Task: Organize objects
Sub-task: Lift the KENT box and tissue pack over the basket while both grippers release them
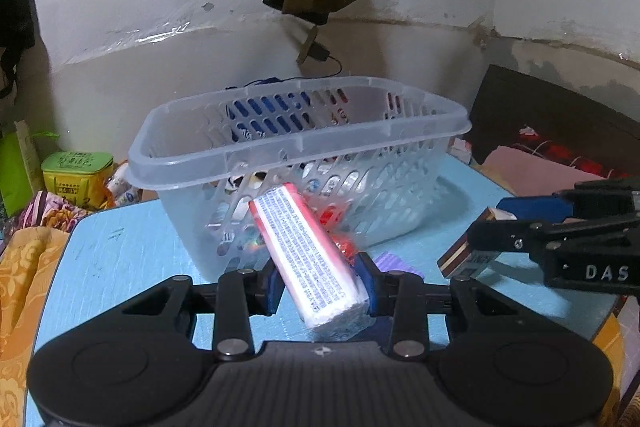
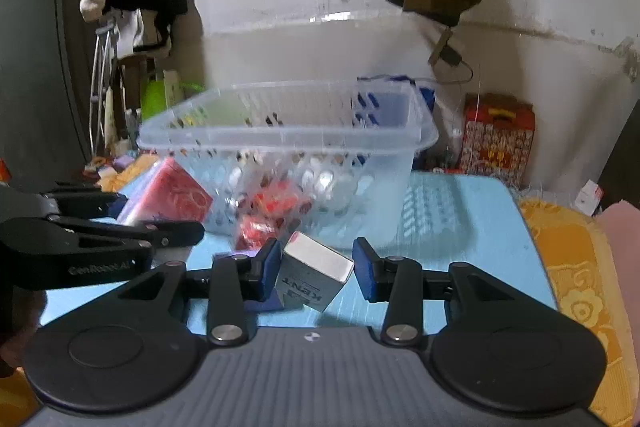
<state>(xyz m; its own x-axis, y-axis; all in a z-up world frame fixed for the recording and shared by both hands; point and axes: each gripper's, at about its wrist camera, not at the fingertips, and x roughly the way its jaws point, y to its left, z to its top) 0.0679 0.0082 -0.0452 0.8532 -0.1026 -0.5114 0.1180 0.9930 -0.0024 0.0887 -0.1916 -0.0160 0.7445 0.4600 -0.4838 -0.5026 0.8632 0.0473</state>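
Left gripper pinching tissue pack, long axis toward basket, right gripper clamping tilted cigarette box

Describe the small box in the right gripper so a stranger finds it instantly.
Start at the clear slotted plastic basket on the light blue table. Just before it, the right gripper pinches a small silver box, tilted, printed KENT, unlike the red-and-white packet beside it.

My two wrist views look forward, low and close over the blue desk; both share the clear basket at mid-frame.
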